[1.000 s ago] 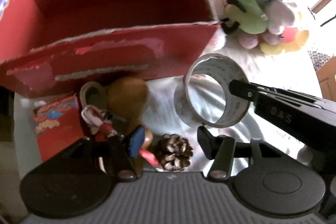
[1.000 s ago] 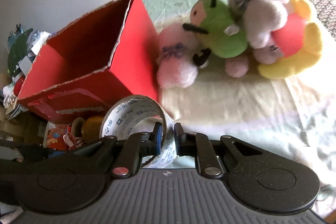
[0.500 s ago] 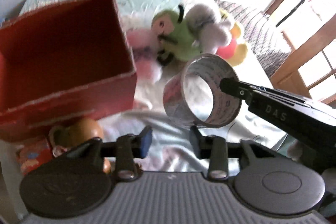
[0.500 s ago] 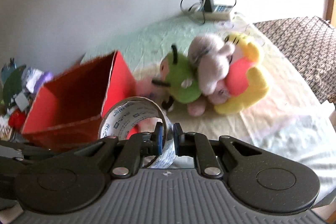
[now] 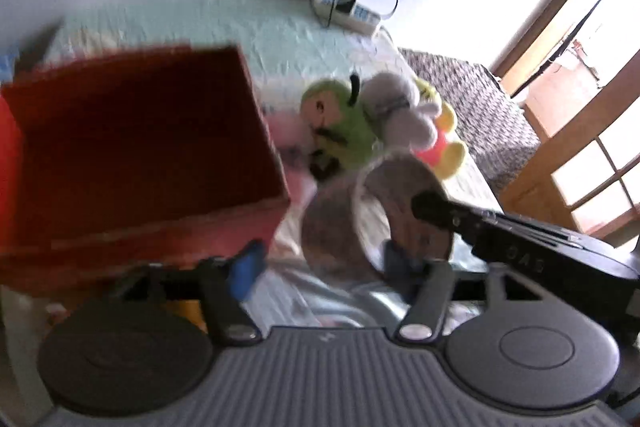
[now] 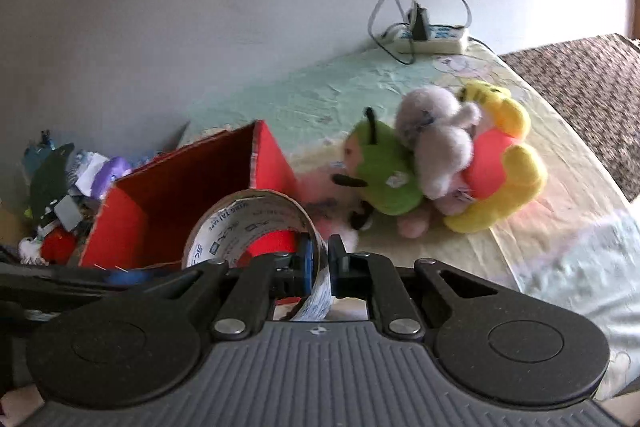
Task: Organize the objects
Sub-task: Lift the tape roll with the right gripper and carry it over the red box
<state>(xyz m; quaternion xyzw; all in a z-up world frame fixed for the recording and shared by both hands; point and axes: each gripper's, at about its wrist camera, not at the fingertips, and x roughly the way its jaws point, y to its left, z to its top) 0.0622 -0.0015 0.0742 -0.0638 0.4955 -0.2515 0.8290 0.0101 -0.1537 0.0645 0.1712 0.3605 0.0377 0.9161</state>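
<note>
Left wrist view: the left claw (image 5: 320,267) stands spread wide, its two blue-padded fingers well apart and holding nothing. The view is blurred. The roll of tape (image 5: 340,223) hangs in the air just ahead of the left claw, between its fingers' line and the plush toys (image 5: 384,123), with its open core facing the camera at an angle. The right claw (image 5: 424,205) enters from the right side and grips the wall of the roll at its right edge. The red cardboard box (image 5: 140,147) sits open-topped to the left of the roll, its near wall just ahead of the left finger; its visible interior holds nothing. The plush toys, green, grey, pink and yellow, lie in a pile on the bed (image 5: 288,31) beyond the roll. A power strip (image 5: 352,13) with cables lies at the far edge of the bed against the wall. Right wrist view: the right claw (image 6: 318,261) is pressed together on the roll of tape (image 6: 256,223), one finger inside the core and one outside, pinching the printed wall of the roll between the pads. The roll stands on edge, lifted clear of the bed (image 6: 304,99). The red cardboard box (image 6: 192,203) lies behind and to the left of the roll, seen partly through the core. The plush toys (image 6: 440,167) lie to the right of the box. A heap of mixed small items (image 6: 60,195) lies left of the box. The power strip (image 6: 432,41) rests at the far edge.
</note>
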